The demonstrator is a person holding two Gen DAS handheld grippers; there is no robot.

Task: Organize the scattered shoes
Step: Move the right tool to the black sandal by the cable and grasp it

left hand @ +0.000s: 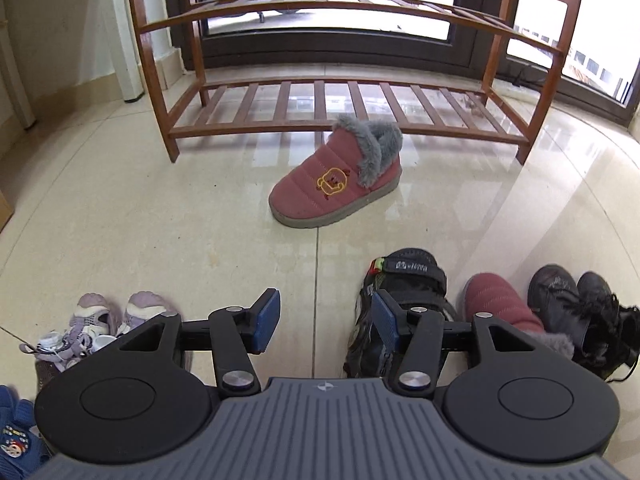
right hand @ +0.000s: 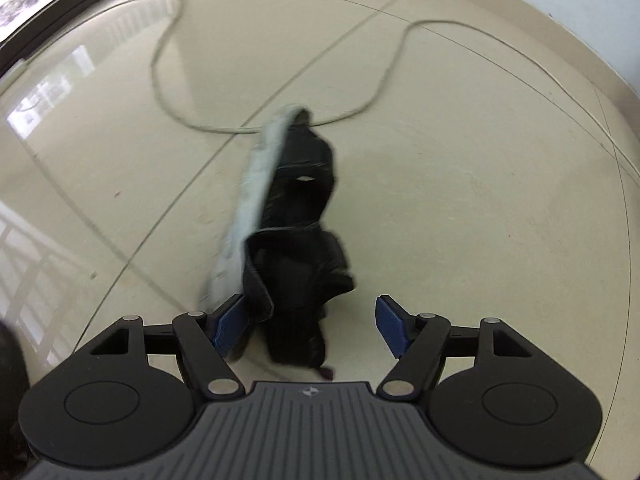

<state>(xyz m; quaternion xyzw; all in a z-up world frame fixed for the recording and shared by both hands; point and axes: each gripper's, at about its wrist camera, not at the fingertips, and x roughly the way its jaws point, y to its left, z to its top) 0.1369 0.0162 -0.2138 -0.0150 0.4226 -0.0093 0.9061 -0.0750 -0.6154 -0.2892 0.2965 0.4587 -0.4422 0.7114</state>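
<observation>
Both of my grippers show their fingers released. On the left gripper (left hand: 325, 322) the blue pads stand apart with only bare floor (left hand: 160, 220) between them; nothing is held. Just right of its right pad, low in the frame, I see a black sandal (left hand: 404, 280) with a strap. Further right sit a pink quilted shoe (left hand: 500, 300) and then a pair of black lace boots (left hand: 580, 312), near the right edge. At the lower left lies a pair of small lilac sandals (left hand: 108, 320), and a blue shoe (left hand: 16, 428) shows in the bottom left corner. In the centre of the frame a second pink shoe with grey fur collar (left hand: 340, 176) stands alone on the tiles, just in front of the wooden shoe rack (left hand: 320, 96), whose two slatted shelves carry nothing.

On the right gripper (right hand: 308, 324) the fingers are wide apart. A black sandal with pale sole (right hand: 296, 216) lies on its side on the floor between them; the left pad (right hand: 229, 322) is at its heel, but whether it touches I cannot tell, and the right pad is clear of it. A thin grey cable (right hand: 160, 68) loops over the floor in the upper half of this frame.
</observation>
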